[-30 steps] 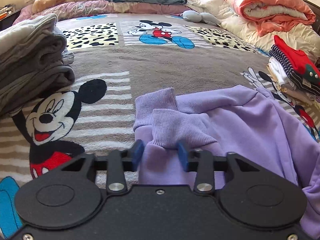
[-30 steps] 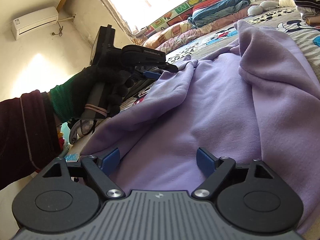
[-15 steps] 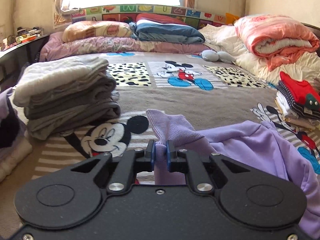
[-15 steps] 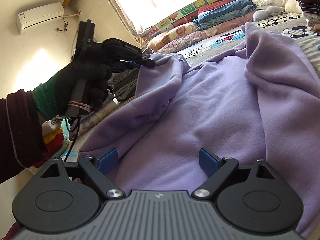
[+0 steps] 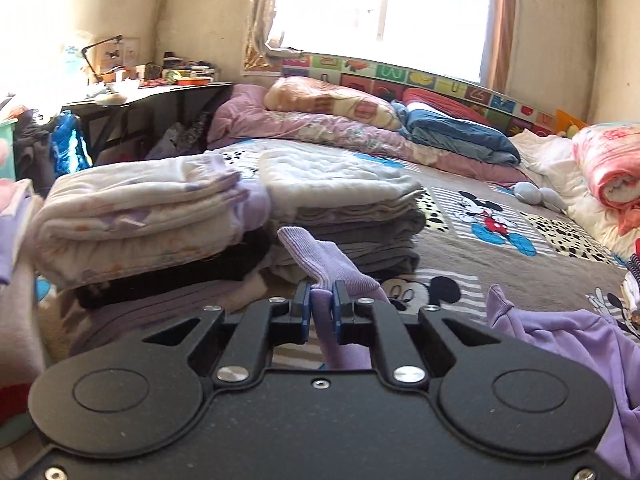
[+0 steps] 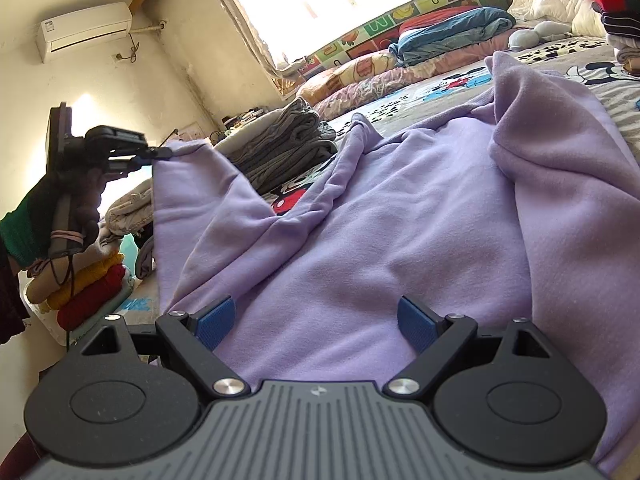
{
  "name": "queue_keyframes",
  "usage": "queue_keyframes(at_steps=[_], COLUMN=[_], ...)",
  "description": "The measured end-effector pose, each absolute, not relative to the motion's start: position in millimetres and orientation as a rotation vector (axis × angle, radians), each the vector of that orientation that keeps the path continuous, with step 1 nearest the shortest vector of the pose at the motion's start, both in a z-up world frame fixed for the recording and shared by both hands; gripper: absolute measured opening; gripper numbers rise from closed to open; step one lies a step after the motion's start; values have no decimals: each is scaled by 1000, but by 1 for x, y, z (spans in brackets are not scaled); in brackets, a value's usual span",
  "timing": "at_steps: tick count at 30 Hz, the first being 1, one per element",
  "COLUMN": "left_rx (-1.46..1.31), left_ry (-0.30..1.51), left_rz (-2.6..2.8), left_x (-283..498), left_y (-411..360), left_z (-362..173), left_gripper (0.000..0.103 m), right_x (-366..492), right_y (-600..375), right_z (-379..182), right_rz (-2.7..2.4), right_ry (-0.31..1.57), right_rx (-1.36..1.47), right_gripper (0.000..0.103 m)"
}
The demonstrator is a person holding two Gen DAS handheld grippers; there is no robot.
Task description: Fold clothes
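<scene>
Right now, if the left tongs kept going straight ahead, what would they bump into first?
Probably the stack of folded grey clothes on the bed, straight beyond the lilac sleeve the left tongs are pinching; depth is hard to judge.

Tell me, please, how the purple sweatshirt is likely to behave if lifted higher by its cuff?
The purple sweatshirt looks floppy: it sags in folds below the left gripper. Its thick fleece probably drags on the bedspread. The ribbed cuff seems to grip well.

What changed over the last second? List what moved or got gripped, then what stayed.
The left tool closed on the purple sweatshirt at its ribbed cuff and lifted it up and to the left, pulling the sleeve taut. The right tool stayed open, hovering over the sweatshirt's body; the folded stacks on the bed stayed put.
</scene>
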State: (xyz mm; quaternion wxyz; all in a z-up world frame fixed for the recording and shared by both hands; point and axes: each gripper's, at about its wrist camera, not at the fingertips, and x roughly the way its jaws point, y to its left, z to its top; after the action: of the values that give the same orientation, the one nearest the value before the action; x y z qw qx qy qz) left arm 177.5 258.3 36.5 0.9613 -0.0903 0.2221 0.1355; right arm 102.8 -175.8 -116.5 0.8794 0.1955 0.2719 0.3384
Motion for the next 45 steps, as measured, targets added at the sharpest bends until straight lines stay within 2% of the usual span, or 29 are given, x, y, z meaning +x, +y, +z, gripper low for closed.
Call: queue_keyframes(at_steps=[12, 19, 23, 25, 27, 29, 34, 38, 42, 45], left_rx=[-332, -383, -357, -352, -347, -340, -284, -262, -112, -108], left_ry=[471, 449, 497, 522, 546, 568, 468, 494, 542, 666], left_rz=[401, 413, 464, 502, 539, 577, 463, 233, 88, 179], left_x=[92, 90, 94, 95, 96, 96, 81, 90, 116, 151], left_y=[325, 333, 338, 338, 337, 337, 294, 239, 181, 193], left_z=[-33, -45, -63, -68, -74, -79, -54, -57, -77, -99], left_gripper=[8, 8, 9, 13, 23, 41, 41, 41, 41, 45], right_x=[102, 100, 100, 99, 99, 98, 98, 96, 91, 86], right_y=[-173, -173, -173, -173, -173, -174, -173, -170, -166, -160], right_z=[-116, -116, -116, -116, -116, -116, -116, -115, -113, -112], right_rz=[705, 708, 709, 710, 710, 711, 710, 706, 695, 690], right_ry=[555, 550, 548, 548, 547, 547, 547, 543, 535, 528], right_rx=[381, 373, 371, 371, 370, 369, 363, 346, 302, 246], right_gripper=[88, 88, 88, 88, 88, 88, 89, 89, 89, 89])
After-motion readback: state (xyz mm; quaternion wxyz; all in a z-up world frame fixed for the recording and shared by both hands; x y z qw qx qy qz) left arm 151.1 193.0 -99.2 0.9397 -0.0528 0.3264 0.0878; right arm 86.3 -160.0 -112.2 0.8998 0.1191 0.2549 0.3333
